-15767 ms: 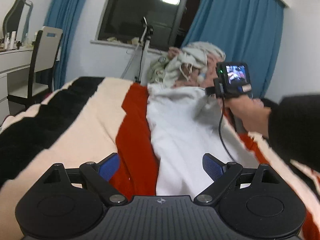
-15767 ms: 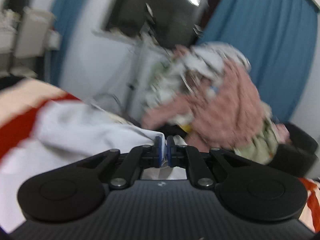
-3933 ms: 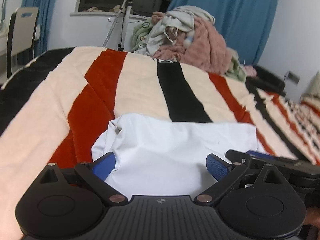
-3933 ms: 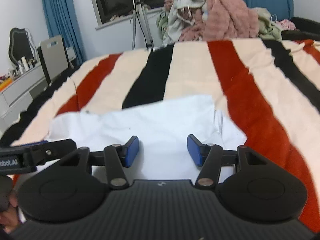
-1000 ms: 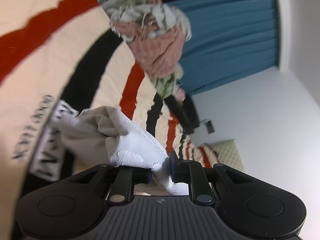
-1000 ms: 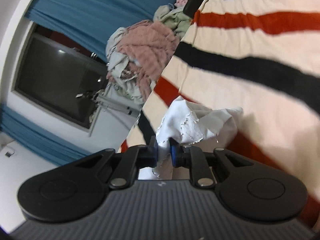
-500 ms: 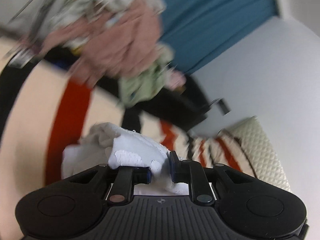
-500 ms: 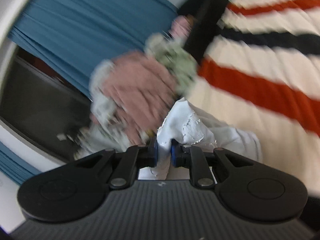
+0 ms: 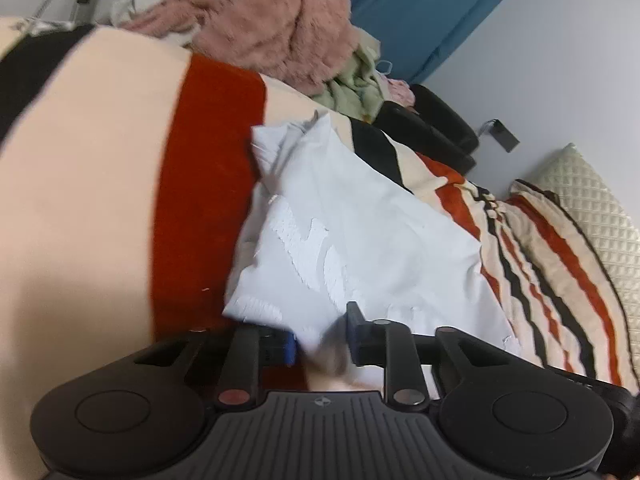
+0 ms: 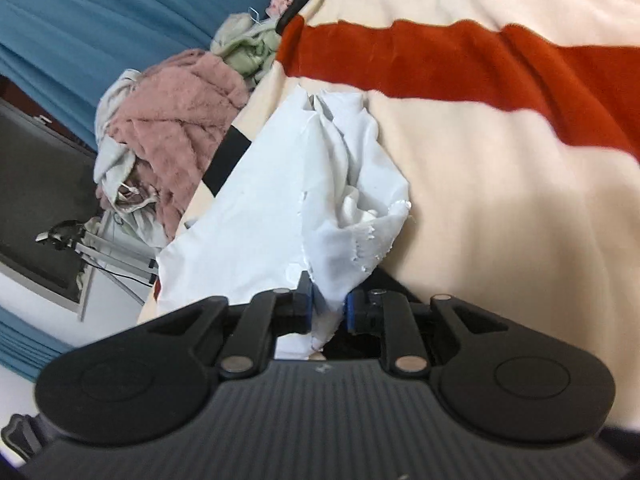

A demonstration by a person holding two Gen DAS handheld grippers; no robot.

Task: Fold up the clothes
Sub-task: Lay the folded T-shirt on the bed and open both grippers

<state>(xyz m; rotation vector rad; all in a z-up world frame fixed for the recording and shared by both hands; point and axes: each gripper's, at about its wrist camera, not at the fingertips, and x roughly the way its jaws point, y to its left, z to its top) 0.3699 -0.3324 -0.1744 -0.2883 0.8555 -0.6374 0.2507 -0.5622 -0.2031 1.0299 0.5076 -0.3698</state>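
left claw (image 9: 321, 336): jaws a bit apart and just been opening, with a fold of the white shirt (image 9: 360, 240) sitting in the gap. Can't really say the pads bite it, looks like it's letting go.
right claw (image 10: 328, 308): same deal, jaws slightly apart and just been opening, a bunched shirt corner (image 10: 360, 240) loose between them.
shirt: down on the striped bed (image 9: 100, 200), folded into a longish bundle.
which way it lies: straight ahead of both claws, running away toward the clothes pile (image 9: 272, 28) at the far edge.
long axis: pretty much in line with where the claws point, near end right at the fingertips.
nearer hand: honestly a tie, both sit at the near end, side by side.
next move, I'd guess: back the claws off along that axis so the fold doesn't drag open.
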